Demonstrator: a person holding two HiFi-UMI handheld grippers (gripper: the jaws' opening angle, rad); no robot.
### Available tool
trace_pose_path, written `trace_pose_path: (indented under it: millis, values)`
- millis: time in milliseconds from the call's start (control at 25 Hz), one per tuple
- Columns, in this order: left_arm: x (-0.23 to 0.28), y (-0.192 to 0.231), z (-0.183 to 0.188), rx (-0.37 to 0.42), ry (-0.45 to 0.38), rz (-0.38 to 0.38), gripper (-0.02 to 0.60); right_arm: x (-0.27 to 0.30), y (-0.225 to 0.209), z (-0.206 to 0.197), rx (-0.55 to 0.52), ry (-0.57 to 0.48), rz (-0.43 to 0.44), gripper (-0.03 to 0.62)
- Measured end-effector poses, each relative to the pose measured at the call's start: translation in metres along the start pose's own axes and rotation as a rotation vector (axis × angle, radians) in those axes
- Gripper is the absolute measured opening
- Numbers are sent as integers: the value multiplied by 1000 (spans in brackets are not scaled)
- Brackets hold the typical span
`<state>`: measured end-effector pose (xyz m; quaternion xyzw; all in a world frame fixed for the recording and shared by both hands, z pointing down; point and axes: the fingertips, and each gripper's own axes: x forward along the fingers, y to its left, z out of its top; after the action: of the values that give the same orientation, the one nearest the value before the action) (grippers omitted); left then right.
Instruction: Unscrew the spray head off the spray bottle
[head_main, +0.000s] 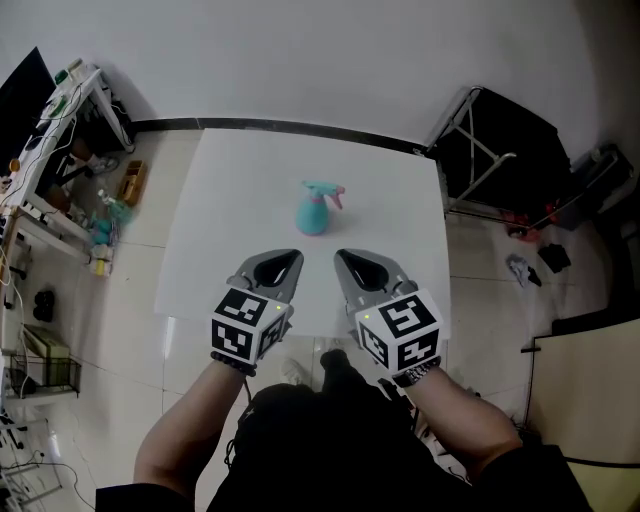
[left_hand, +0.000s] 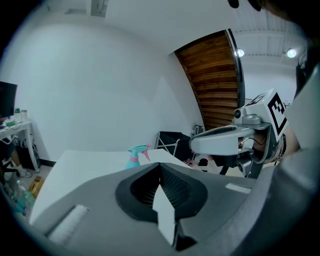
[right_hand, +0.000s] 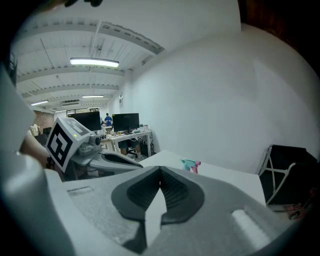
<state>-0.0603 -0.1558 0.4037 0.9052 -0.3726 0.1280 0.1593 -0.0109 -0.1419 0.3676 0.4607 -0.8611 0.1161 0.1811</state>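
Head view – a white tabletop (head_main: 230, 200) carries one item only, a teal spray bottle (head_main: 314, 214), standing upright near the middle of the surface. Its spray head (head_main: 322, 189) is seated on the bottle neck, teal with a pink trigger part that points to the bottle's right as this view shows it. The left hand-held gripper (head_main: 291, 256) sits on the person's side of the spray bottle and to its left, over the near part of the tabletop, clear of the bottle. The right hand-held gripper (head_main: 343, 257) sits on the person's side of the spray bottle and to its right, also clear of it. The two tips point toward the bottle and lean slightly toward each other, with a gap between them. Left gripper view: the jaws are fully together with nothing between the ribbed pads, and the spray bottle appears beyond the jaw tips, slightly to their left. Right gripper view: the jaws are likewise pressed together and empty – the spray bottle stands beyond them, slightly to their right. Each unit carries its marker cube (head_main: 245, 325) at the wrist end. A black folding stand (head_main: 495, 150) is on the floor to the right of the spray bottle, past the tabletop edge, and a cluttered shelf (head_main: 70, 150) lies far to its left.
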Motion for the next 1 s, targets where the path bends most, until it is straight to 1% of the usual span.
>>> trace_pose_path:
  millis: [80, 360, 480, 680, 760, 840, 1000]
  values:
    - [6, 2, -3, -13, 14, 5, 11, 3, -5, -1, -3, 3, 7, -9]
    - [28, 9, -17, -50, 75, 26, 48, 17, -21, -7, 10, 26, 43, -9]
    - [41, 12, -22, -56, 94, 37, 83, 22, -32, -8, 14, 35, 54, -9]
    - [65, 17, -33, -70, 115, 66, 125, 29, -48, -17, 19, 62, 78, -9]
    - [74, 20, -39, -81, 140, 78, 157, 33, -54, -22, 20, 79, 91, -9]
    - [83, 25, -46, -91, 167, 88, 172, 37, -59, -25, 20, 95, 101, -9]
    - [100, 45, -60, -88, 189, 137, 229, 45, -68, -30, 21, 123, 118, -9]
